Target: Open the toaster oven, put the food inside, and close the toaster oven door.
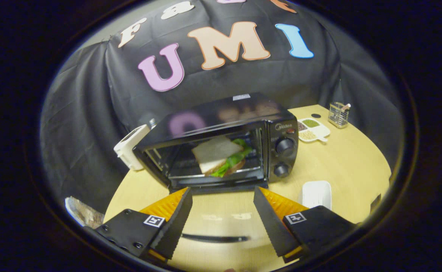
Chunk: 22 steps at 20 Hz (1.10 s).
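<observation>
The black toaster oven (243,113) stands on the wooden table (349,166) with its door (224,219) folded down flat toward me. The door's dark handle (213,238) lies between my fingers, close to me. A sandwich (221,155) of white bread with green lettuce sits tilted on the rack inside the oven cavity. My gripper (222,189) is open and holds nothing. Its fingertips hover over the lowered door, just short of the oven's mouth, and the sandwich is beyond them.
A white dish (315,193) sits on the table right of the door. Behind it are a divided tray of grains (313,129) and a wire holder (338,114). A white box (130,147) leans at the oven's left side. Two knobs (284,145) are on the oven's right panel.
</observation>
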Each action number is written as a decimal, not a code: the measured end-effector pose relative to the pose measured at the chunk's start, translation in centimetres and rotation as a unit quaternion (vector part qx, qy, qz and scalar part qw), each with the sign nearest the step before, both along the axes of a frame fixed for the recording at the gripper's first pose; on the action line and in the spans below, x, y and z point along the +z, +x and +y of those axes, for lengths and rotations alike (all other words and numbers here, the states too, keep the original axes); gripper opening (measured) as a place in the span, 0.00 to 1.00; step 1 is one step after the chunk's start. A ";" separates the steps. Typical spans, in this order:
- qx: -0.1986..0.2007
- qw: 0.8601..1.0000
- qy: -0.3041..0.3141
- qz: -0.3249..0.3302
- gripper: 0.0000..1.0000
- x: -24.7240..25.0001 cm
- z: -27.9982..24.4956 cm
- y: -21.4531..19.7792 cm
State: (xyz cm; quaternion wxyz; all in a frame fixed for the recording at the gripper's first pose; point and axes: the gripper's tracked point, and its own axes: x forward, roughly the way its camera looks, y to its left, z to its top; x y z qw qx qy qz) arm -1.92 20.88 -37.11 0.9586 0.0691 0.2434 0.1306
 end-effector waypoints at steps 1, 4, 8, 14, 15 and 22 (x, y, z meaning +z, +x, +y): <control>0.010 1.000 -0.004 0.008 0.99 -0.4 -0.2 -1.2; 0.041 0.998 0.004 0.055 0.99 -2.2 -0.1 -5.0; 0.053 0.992 0.008 0.118 0.99 -6.1 -0.7 -7.7; 0.055 0.984 -0.001 0.169 0.99 -11.4 -1.7 -7.7; 0.056 0.984 -0.003 0.171 0.99 -12.0 -1.6 -7.3; 0.060 0.985 0.020 0.163 0.99 -11.0 -0.9 -5.7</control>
